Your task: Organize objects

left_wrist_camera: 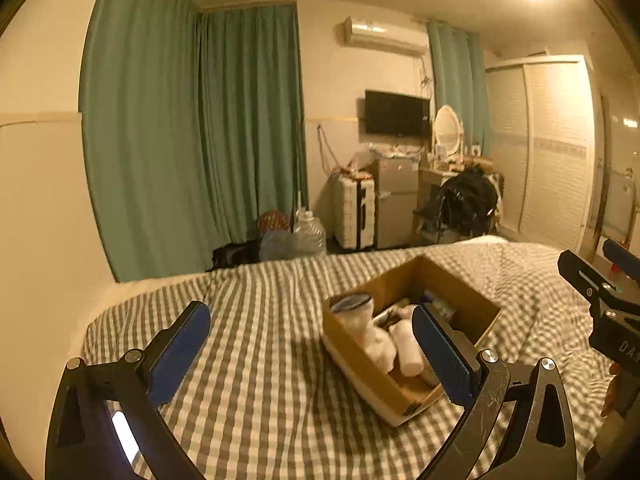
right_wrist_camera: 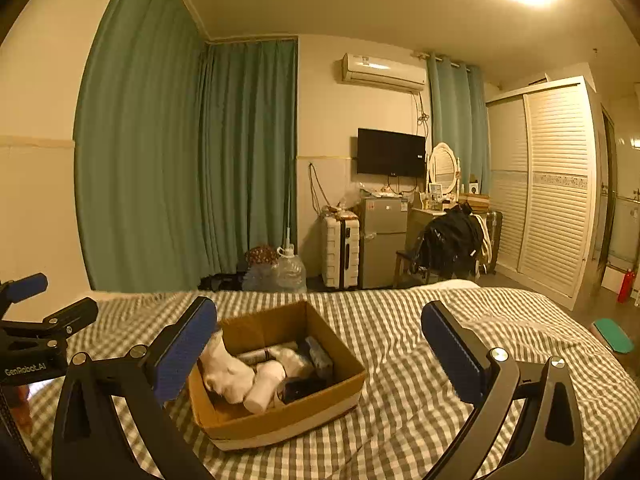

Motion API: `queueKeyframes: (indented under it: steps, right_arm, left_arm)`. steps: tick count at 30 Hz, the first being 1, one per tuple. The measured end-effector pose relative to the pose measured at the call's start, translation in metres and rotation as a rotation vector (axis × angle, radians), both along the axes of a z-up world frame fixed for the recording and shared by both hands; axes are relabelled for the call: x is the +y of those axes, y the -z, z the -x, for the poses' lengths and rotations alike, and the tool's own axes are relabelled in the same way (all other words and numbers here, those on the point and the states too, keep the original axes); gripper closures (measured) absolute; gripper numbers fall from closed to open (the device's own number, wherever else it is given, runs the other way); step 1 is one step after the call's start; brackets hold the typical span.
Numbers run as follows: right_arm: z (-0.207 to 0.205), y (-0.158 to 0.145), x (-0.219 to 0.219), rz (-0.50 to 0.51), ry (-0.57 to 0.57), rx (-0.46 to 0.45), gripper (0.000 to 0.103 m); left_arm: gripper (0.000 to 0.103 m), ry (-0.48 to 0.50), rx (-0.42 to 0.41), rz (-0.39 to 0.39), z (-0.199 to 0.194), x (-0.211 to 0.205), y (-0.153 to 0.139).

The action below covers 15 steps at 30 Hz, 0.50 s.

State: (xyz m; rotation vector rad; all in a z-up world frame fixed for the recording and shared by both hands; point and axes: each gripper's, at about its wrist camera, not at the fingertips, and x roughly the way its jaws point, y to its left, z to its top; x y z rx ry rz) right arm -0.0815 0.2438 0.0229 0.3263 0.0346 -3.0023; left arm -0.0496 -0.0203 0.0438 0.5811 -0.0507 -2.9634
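An open cardboard box point(left_wrist_camera: 460, 280) point(right_wrist_camera: 280, 420) sits on the checked bed cover point(left_wrist_camera: 260, 340) point(right_wrist_camera: 400, 360). It holds a white fluffy boot point(left_wrist_camera: 372, 332) point(right_wrist_camera: 228, 372), a white cup-like item point(right_wrist_camera: 264, 388), a tube point(right_wrist_camera: 256, 356) and dark small items point(right_wrist_camera: 304, 386). My left gripper point(left_wrist_camera: 312, 344) is open and empty, above the bed just left of the box. My right gripper point(right_wrist_camera: 320, 348) is open and empty, hovering over the box's right side. Each gripper shows at the edge of the other view.
Beyond the bed's far edge stand water jugs point(right_wrist_camera: 290, 272), a white suitcase point(right_wrist_camera: 340, 252), a small fridge point(right_wrist_camera: 382, 240), a chair with a black jacket point(right_wrist_camera: 452, 244) and a louvred wardrobe point(right_wrist_camera: 556, 188). Green curtains point(right_wrist_camera: 180, 160) hang on the left.
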Motion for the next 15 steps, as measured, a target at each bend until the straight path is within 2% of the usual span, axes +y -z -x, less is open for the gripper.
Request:
queueKeyframes:
  steps: [5,15]
  right_arm:
    - [0.010,0.015,-0.009,-0.067,0.030,-0.025,0.000]
    - [0.013,0.016,-0.006,-0.039,0.027,-0.033,0.000]
  left_arm:
    - [0.000,0.011,0.001,0.013,-0.001,0.003,0.002]
    - [0.000,0.026,-0.021,0.034,0.005,0.009,0.002]
